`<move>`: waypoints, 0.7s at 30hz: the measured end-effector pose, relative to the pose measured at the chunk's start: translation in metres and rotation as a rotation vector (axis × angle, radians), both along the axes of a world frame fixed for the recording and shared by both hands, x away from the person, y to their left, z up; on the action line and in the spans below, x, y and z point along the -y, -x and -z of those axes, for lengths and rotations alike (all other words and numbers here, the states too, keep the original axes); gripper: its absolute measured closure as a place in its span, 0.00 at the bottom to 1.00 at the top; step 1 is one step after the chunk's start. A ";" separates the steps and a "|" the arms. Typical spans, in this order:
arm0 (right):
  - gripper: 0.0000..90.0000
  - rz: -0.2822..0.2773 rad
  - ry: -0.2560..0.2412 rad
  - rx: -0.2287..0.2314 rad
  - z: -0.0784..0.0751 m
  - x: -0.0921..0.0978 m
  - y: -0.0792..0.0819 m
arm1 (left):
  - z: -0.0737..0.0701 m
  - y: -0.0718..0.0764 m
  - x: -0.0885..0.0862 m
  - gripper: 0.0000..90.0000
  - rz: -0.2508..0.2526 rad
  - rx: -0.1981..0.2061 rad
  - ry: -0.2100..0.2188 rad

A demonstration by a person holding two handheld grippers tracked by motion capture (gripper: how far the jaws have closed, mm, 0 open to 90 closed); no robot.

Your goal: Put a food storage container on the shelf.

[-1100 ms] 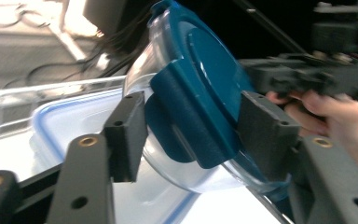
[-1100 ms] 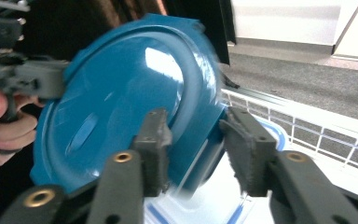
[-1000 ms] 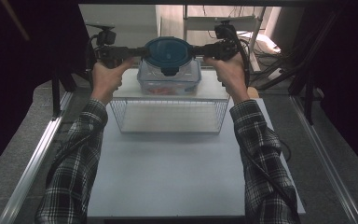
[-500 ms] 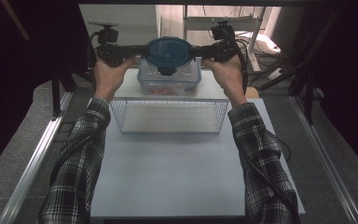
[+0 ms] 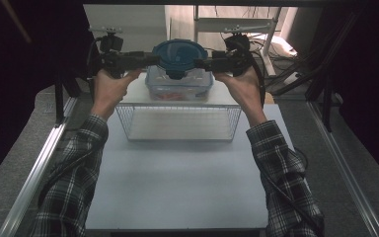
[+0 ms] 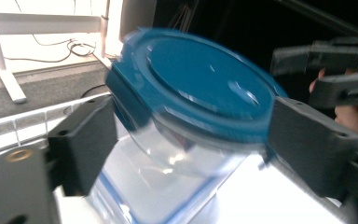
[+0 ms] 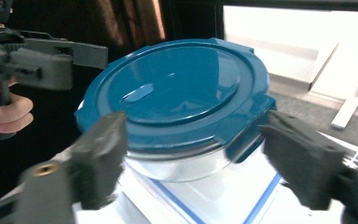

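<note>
Spanning the near part of the scene, the white tabletop (image 5: 177, 187) carries a wire rack (image 5: 177, 121) at its far end, a raised shelf that keeps what stands on it up off the tabletop. On top of the rack sits a clear rectangular box with a blue rim (image 5: 178, 89), and just above that box, held up between both hands, is the round glass container with its blue lid (image 5: 180, 55). It is carried from two opposite sides, which reads as a way to keep a heavy, smooth dish level and to stop it slipping or tipping. The left gripper (image 5: 145, 60) comes in from the left with its fingers (image 6: 81, 144) set on either side of the lid rim and glass wall, clenched on the container as far as its own view lets me judge. The right gripper (image 5: 205, 63) mirrors it from the right, its fingers (image 7: 100, 156) pressed at the lid's edge, one beside a locking tab. Whether the container's base touches the box below I cannot tell; it looks lifted just clear of it.
</note>
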State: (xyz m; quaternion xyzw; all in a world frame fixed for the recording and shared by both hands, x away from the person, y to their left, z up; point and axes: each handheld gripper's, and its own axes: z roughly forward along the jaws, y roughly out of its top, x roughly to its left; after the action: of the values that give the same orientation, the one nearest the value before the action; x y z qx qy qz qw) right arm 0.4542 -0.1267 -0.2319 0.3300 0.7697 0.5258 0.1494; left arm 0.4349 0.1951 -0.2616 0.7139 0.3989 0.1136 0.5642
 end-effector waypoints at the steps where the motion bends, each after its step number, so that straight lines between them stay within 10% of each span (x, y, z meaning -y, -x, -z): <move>1: 0.13 0.002 0.008 0.010 0.000 -0.001 0.003 | 0.002 0.004 0.000 0.12 0.009 0.007 -0.010; 21: 0.01 -0.064 0.076 0.044 0.056 0.013 0.051 | 0.056 0.069 0.012 0.05 0.152 0.062 -0.122</move>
State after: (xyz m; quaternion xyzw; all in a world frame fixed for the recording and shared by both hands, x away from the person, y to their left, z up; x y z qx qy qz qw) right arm 0.4027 -0.1400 -0.2880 0.2876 0.7958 0.5077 0.1620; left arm 0.3654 0.1830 -0.3180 0.7712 0.3183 0.1165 0.5388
